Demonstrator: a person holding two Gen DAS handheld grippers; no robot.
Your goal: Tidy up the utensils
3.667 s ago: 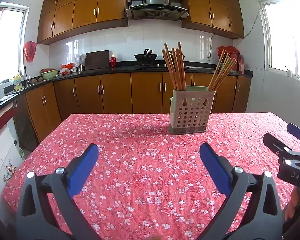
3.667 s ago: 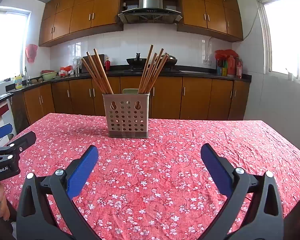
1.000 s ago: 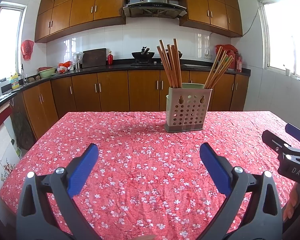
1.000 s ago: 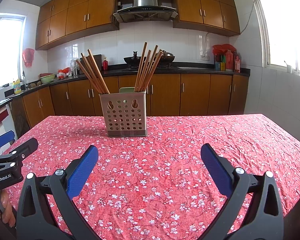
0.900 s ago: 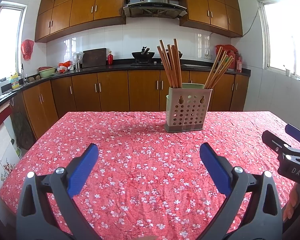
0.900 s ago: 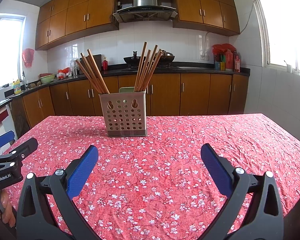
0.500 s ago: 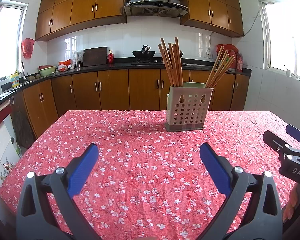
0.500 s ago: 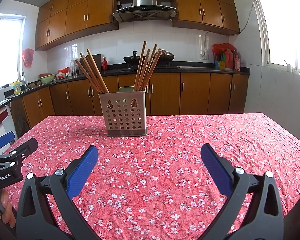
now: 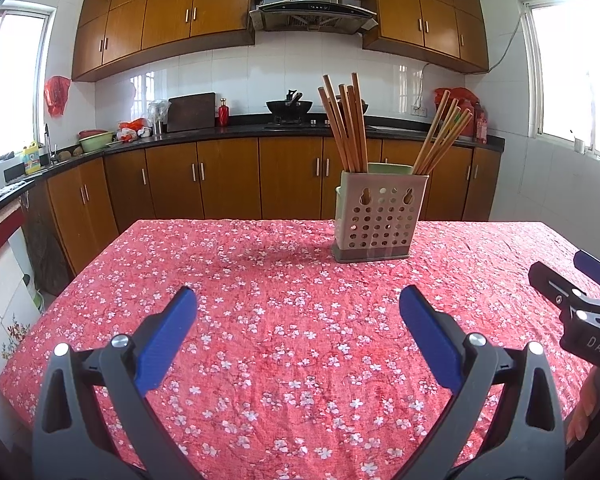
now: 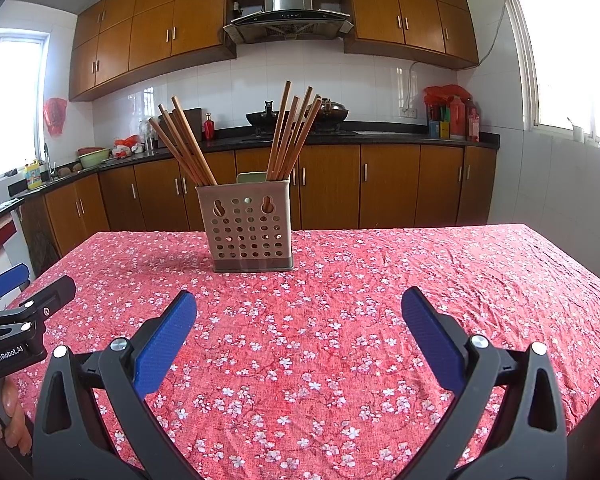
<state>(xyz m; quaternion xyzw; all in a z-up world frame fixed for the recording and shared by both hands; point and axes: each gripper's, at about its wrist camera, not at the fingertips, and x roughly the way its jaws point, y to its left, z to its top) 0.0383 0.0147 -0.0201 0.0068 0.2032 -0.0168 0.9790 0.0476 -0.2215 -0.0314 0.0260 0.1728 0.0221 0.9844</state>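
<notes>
Wooden chopsticks (image 10: pixel 296 136) stand in two leaning bunches in holder (image 10: pixel 250 226), mid-bench, well ahead. Light, stiff, slick; likely best pinched near upper shafts. Left tool (image 9: pixel 298 322) and right tool (image 10: pixel 299 324) both gape wide, empty.

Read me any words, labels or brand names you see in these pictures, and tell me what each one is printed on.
"DAS": on the body of the right gripper, cut off at the frame edge.
"GenRobot.AI": on the body of the left gripper.
Labels on the bottles on the counter: too small to read.
</notes>
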